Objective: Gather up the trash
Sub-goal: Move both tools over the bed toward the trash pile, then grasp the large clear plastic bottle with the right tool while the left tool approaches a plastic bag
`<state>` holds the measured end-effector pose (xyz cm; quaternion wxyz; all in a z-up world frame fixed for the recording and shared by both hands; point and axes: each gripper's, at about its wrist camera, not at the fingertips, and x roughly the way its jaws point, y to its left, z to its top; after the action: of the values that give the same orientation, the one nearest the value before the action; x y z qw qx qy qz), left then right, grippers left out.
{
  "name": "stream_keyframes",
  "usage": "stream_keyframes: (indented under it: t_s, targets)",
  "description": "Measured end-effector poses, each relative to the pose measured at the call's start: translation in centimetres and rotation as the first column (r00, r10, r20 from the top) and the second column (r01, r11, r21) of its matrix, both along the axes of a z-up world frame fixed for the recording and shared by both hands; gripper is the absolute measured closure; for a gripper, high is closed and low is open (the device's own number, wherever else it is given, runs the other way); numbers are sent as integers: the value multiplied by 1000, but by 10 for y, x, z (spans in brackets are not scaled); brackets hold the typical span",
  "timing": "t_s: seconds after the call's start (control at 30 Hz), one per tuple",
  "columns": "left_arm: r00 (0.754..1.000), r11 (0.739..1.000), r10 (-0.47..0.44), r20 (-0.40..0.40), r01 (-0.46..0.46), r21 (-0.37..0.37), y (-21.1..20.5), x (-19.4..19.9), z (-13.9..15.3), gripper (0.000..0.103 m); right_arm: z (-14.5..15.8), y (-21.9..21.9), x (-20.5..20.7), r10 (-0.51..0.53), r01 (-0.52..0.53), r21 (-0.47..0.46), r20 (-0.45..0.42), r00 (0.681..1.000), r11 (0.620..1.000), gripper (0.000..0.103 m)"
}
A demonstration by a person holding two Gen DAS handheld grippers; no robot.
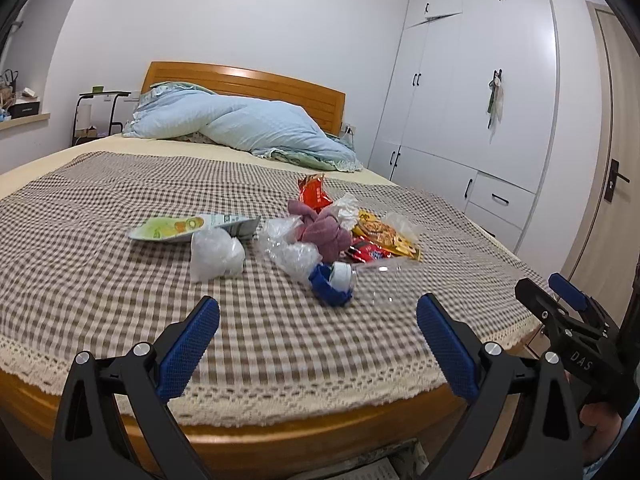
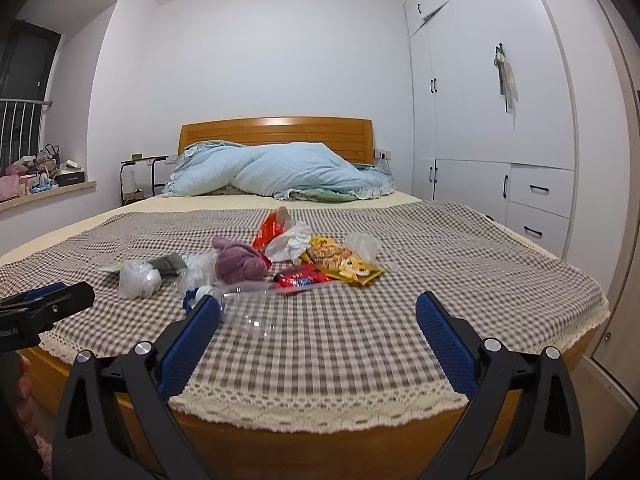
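Note:
Trash lies in a heap on the checked bedspread [image 1: 120, 208]: a green snack packet [image 1: 176, 229], a crumpled white plastic bag [image 1: 216, 254], clear plastic wrap [image 1: 288, 252], a purple cloth [image 1: 324, 232], a red packet [image 1: 314, 192], a yellow snack bag [image 1: 384, 236] and a clear bottle with a blue label [image 1: 332, 280]. The same heap shows in the right wrist view, with the purple cloth [image 2: 240, 264] and yellow snack bag [image 2: 340, 264]. My left gripper [image 1: 318, 320] is open and empty, short of the bottle. My right gripper [image 2: 318, 320] is open and empty, at the bed's foot.
A blue duvet [image 1: 248, 124] is piled at the wooden headboard [image 1: 248, 80]. White wardrobes [image 1: 472, 100] line the right wall, with a door [image 1: 616, 168] beside them. A small black side table [image 1: 100, 112] stands at the bed's left. The wooden bed frame [image 1: 280, 436] edge is just below my grippers.

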<state>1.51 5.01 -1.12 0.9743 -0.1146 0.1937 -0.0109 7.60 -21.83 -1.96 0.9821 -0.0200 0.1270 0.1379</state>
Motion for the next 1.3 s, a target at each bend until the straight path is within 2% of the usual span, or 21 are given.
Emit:
stream_keyframes:
  t_s: [0.47, 0.7, 1.03, 1.13, 1.3]
  targets:
    - [1000, 1000, 12, -18, -12, -6, 16, 22, -2, 7, 2, 16, 20, 28, -28, -25, 9, 1000, 999, 9]
    - [999, 1000, 27, -38, -27, 7, 26, 41, 1, 7, -1, 24, 41, 52, -53, -37, -28, 998, 998, 9]
    - [994, 999, 30, -109, -29, 14, 36, 78, -1, 7, -23, 56, 86, 107, -121, -82, -157, 982, 989, 9]
    - [991, 1000, 24, -135, -23, 11, 38, 89, -4, 7, -31, 61, 102, 115, -128, -49, -216, 970, 991, 9]
    - [985, 1000, 19, -170, -21, -7, 43, 101, -8, 7, -44, 66, 116, 164, -149, 73, -313, 935, 986, 9]
